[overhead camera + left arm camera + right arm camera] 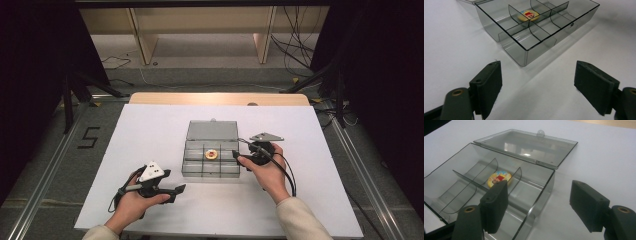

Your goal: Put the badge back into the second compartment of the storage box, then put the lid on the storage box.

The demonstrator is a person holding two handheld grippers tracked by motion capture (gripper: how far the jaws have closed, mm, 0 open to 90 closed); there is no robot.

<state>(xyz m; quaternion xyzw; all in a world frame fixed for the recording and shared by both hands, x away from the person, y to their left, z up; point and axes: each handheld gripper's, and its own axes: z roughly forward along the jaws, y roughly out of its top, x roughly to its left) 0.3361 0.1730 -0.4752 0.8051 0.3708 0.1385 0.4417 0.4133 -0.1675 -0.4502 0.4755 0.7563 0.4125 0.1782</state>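
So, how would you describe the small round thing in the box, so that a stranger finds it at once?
On the white table stands a clear grey box with its lid open flat behind it. Dividers split it into compartments; look in the middle one of the row nearer the lid. There lies a yellow disc with a red picture, the one thing in the box.

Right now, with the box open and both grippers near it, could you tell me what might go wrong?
1. The right gripper straddles the wall of the clear box, jaws open; closing or pushing could slide the light box across the white table.
2. The round badge lies flat between dividers, so it may be hard to pinch.
3. The open lid could get knocked.
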